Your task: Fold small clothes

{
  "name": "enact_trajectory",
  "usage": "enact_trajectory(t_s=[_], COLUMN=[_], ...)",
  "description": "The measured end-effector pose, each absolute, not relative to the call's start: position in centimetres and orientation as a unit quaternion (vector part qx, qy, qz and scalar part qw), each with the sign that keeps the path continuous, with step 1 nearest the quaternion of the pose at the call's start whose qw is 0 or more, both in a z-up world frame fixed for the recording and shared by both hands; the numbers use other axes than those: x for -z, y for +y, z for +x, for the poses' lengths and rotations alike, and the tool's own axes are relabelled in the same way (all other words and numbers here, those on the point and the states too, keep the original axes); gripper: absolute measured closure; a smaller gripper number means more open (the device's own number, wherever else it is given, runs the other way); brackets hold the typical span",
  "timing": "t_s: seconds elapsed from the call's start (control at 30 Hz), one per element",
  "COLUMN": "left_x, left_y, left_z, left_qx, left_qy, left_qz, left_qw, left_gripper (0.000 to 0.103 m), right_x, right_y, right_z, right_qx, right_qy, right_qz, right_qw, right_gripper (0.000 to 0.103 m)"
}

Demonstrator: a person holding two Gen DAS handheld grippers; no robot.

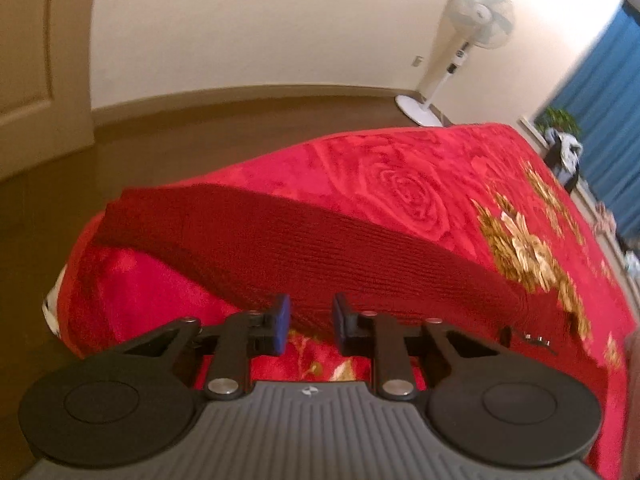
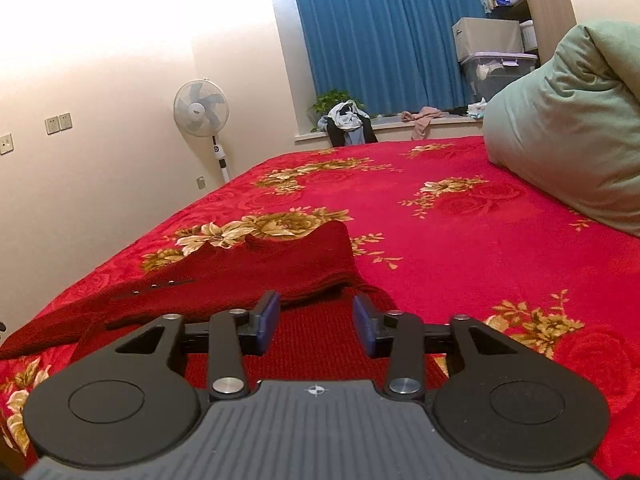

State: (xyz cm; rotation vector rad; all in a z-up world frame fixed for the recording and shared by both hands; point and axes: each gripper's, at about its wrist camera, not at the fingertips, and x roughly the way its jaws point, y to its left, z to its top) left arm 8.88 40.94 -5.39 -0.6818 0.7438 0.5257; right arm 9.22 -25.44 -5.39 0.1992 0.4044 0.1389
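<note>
A dark red knitted garment [image 1: 300, 240] lies flat on the red floral blanket [image 1: 400, 184] near the bed's corner. My left gripper [image 1: 312, 320] sits at the garment's near edge. Its blue pads [image 1: 282, 322] stand a small gap apart, with the knit edge between them and no visible pinch. In the right wrist view the same garment [image 2: 280, 264] has a raised fold ahead of my right gripper [image 2: 316, 320]. Those jaws stand wider apart, low over the knit fabric and not pressing on it. A row of small snaps [image 2: 154, 286] shows on the garment.
The bed's edge drops to a brown floor [image 1: 160, 140] beside a door [image 1: 32, 60]. A standing fan [image 2: 201, 108] is by the wall. A green pillow [image 2: 568, 128] lies at the right of the blanket [image 2: 480, 260]. Clothes [image 2: 348, 120] are piled on the sill under blue curtains [image 2: 380, 32].
</note>
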Motion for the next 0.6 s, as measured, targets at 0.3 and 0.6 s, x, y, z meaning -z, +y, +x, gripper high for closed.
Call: enact_trajectory(t_s=[0.3, 0.6], left_x=[8.5, 10.7], left_y=[43.9, 47.5], left_z=[8.6, 8.4], left_qx=[-0.271, -0.311], left_qy=[0.389, 0.370], left_qz=[-0.403, -0.464], left_qw=[0.782, 0.743], left_gripper=[0.050, 0.046], right_x=[6.2, 8.8], right_y=[-25.8, -24.4], right_z=[10.7, 12.0], right_qx=[-0.079, -0.064], right_qy=[0.247, 0.329], right_qz=[0.128, 0.084], right_qw=[0.957, 0.938], right_gripper=[0.078, 0.071])
